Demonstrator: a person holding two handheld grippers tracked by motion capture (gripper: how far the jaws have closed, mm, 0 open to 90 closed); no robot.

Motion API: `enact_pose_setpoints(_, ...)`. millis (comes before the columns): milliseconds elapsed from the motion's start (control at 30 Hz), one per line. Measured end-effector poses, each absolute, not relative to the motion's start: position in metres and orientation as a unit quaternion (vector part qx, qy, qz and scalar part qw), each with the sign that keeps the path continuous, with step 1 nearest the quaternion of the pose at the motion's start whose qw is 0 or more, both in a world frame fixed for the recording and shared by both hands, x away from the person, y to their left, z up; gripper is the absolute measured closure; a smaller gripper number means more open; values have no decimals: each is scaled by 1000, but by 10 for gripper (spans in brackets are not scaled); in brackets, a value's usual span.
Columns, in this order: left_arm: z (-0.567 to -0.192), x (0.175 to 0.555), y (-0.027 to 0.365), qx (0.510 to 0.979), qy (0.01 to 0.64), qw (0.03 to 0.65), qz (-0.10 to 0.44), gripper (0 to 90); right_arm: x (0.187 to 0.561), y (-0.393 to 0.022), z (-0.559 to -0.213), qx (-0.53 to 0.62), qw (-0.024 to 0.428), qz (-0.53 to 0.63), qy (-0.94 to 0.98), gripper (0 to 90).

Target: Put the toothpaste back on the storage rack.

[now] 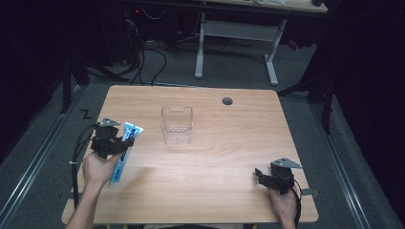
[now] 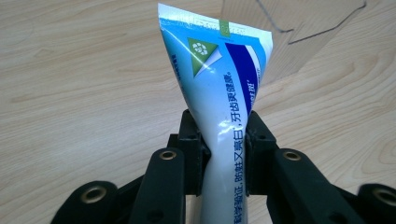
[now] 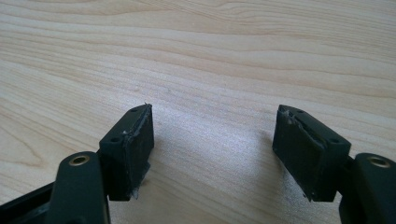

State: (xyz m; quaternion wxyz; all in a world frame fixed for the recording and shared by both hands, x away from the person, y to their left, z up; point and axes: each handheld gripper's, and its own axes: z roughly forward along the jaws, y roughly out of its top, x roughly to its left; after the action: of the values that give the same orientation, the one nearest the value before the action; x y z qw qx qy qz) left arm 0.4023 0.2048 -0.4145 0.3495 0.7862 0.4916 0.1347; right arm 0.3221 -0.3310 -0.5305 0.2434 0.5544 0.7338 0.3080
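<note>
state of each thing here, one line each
toothpaste tube: clamped in the left tongs, crimped end pointing away from the hand
clear box: upright on the table, open top, empty
right tongs: open, holding nothing

I see a light wooden table (image 1: 229, 157) with a round grommet hole (image 1: 227, 101) near its far edge. Grey carpet floor (image 1: 229, 71) lies around it. Beyond stands a desk (image 1: 267, 5) on white legs (image 1: 271, 62), with cables (image 1: 148, 57) trailing below. The room's edges are dark.
</note>
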Motion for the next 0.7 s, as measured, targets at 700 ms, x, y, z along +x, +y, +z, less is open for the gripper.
enact_pose_setpoints(700, -392, 408, 179, 790, 461, 385, 125, 734, 322, -331, -530, 555, 243, 308, 734, 292)
